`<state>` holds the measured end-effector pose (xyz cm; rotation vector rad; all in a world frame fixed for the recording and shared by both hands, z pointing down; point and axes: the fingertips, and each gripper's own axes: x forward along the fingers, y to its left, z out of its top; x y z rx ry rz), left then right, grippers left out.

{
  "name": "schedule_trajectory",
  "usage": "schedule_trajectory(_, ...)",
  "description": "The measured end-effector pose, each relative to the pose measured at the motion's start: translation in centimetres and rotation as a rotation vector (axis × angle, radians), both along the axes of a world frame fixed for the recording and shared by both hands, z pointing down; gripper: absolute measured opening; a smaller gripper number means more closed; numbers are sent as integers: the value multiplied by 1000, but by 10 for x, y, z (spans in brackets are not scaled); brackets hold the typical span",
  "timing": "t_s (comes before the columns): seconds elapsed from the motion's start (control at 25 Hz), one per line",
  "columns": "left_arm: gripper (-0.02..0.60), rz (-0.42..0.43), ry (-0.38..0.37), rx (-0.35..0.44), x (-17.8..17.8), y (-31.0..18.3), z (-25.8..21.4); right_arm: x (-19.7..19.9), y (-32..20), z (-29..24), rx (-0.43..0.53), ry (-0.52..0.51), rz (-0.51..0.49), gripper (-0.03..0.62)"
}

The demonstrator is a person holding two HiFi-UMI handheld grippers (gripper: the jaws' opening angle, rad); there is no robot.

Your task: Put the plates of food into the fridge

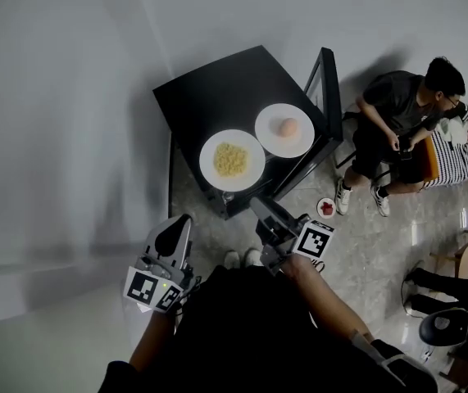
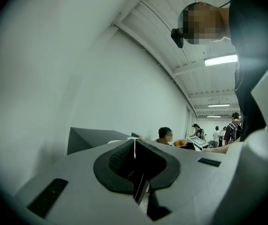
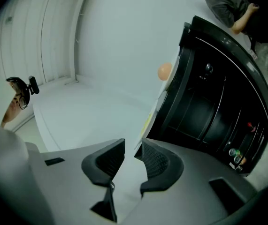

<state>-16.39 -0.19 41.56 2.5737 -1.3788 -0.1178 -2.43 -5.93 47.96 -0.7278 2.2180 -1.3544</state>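
Note:
Two white plates sit on a small black table (image 1: 209, 92). The nearer plate (image 1: 232, 160) holds yellow noodles; the farther one (image 1: 285, 129) holds a round peach-coloured food (image 3: 164, 71). My right gripper (image 1: 260, 205) is at the table's near corner, just short of the noodle plate's rim. In the right gripper view, turned on its side, the gripper (image 3: 133, 156) is open and the thin white plate edge (image 3: 149, 121) runs up from just beyond its tips; nothing is held. My left gripper (image 1: 174, 226) hangs left of the table, away from both plates. Its jaws (image 2: 134, 148) are shut on nothing.
A person (image 1: 397, 117) sits to the right of the table, by a striped seat. A small dish (image 1: 326, 208) with something red lies on the floor near the table's right leg. A pale wall (image 1: 53, 121) fills the left side. More people stand far off (image 2: 227, 130).

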Motion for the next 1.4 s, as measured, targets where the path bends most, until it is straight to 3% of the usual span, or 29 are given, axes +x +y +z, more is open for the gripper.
schedule_trajectory(0.24, 29, 2, -12, -1, 5, -24, 6, -4, -31, 7, -49, -47, -2, 135)
schedule_trajectory(0.72, 29, -17, -14, -4, 4, -17, -9, -9, -35, -3, -181, -178, 11, 135)
schedule_trajectory(0.84, 29, -19, -8, -5, 4, -15, -11, -7, -35, -3, -217, -205, 33, 85)
schedule_trajectory(1.0, 29, -15, -36, 0, 5, -16, -7, -5, -35, 1, -265, -212, 44, 63)
schedule_trajectory(1.4, 29, 32, -41, 32, 13, -25, 7, -1, -29, 20, -297, -193, 25, 52)
